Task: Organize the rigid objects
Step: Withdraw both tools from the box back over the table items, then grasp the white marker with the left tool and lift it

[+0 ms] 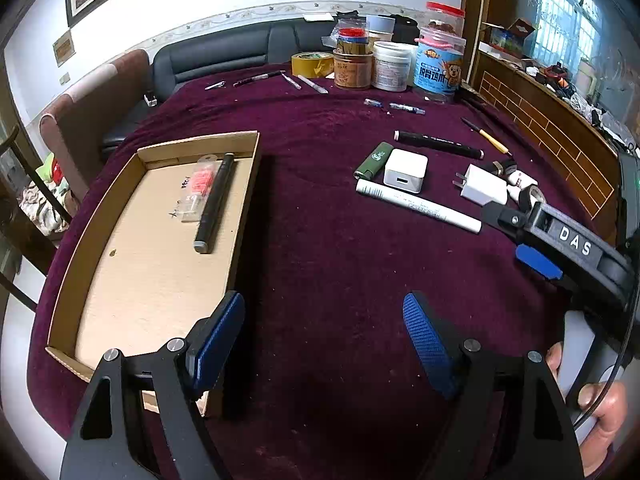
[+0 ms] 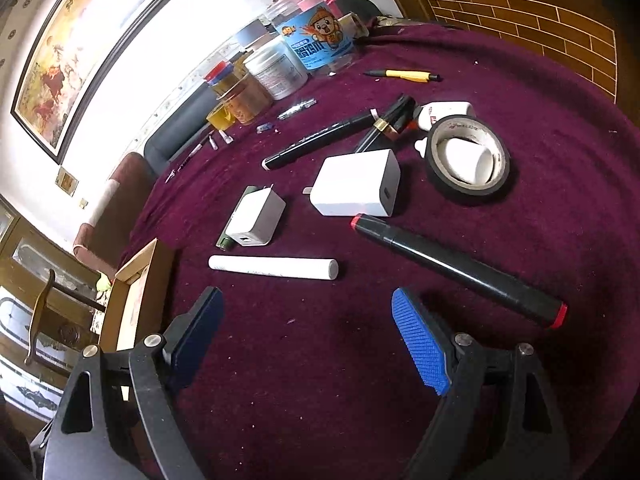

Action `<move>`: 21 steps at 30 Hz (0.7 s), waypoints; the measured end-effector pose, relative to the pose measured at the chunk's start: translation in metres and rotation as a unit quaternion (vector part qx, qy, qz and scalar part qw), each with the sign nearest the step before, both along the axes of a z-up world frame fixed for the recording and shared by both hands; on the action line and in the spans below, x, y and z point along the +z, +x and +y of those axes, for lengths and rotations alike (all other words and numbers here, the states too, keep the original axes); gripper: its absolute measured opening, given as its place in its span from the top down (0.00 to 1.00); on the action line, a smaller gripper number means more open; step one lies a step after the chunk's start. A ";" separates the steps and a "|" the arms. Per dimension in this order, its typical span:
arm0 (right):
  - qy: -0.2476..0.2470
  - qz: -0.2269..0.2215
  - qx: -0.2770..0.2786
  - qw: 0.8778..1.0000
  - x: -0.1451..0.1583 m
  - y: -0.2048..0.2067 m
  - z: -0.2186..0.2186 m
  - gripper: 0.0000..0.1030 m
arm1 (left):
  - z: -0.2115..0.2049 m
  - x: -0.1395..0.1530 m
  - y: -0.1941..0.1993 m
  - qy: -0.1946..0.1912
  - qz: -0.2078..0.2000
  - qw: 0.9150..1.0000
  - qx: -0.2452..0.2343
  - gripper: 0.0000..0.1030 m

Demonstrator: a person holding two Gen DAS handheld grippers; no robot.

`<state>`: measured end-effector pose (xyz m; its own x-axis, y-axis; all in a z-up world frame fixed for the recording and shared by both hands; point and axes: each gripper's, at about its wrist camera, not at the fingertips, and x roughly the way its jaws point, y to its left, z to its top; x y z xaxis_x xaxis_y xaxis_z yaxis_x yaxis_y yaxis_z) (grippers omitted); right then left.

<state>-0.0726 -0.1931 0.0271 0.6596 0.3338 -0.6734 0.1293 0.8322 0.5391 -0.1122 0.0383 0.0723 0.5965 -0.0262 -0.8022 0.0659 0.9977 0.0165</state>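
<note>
2 hand-held grippers, left (image 1: 324, 336) and right (image 2: 308, 336), hover with jaws spread wide and nothing between them above the maroon-clothed bench (image 1: 320, 240). 1 shallow cardboard tray (image 1: 100, 216) holds 1 black marker (image 1: 214, 204); 2 white chargers (image 2: 356, 188) and 1 white marker (image 2: 274, 267) lie outside on the cloth.

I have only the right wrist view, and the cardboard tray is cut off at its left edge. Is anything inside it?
Observer: Yes. The cardboard tray holds a black marker lying near its right wall.
Operator: Anything else in there?
Observer: A clear packet with red contents lies right beside the marker, on its left.
Operator: And the left claw?
Observer: The left claw is open and empty, by the tray's near right corner.
</note>
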 end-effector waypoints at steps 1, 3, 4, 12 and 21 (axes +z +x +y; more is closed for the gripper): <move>0.003 0.001 0.001 1.000 0.000 0.001 0.000 0.16 | 0.000 0.000 0.000 -0.001 0.001 1.000 -0.001 0.25; 0.013 0.004 0.005 1.000 0.000 0.004 -0.002 0.16 | 0.000 -0.002 0.000 -0.010 0.006 1.000 -0.003 0.25; 0.021 0.006 0.008 1.000 0.001 0.007 -0.004 0.16 | 0.001 -0.004 0.000 -0.022 0.010 1.000 -0.004 0.25; 0.058 0.029 0.102 0.993 0.015 0.059 0.000 0.16 | 0.018 -0.011 0.000 -0.131 0.025 0.991 0.016 0.25; 0.064 0.084 0.155 0.982 -0.016 0.112 0.027 0.16 | 0.025 -0.004 -0.003 -0.169 0.011 0.985 0.014 0.25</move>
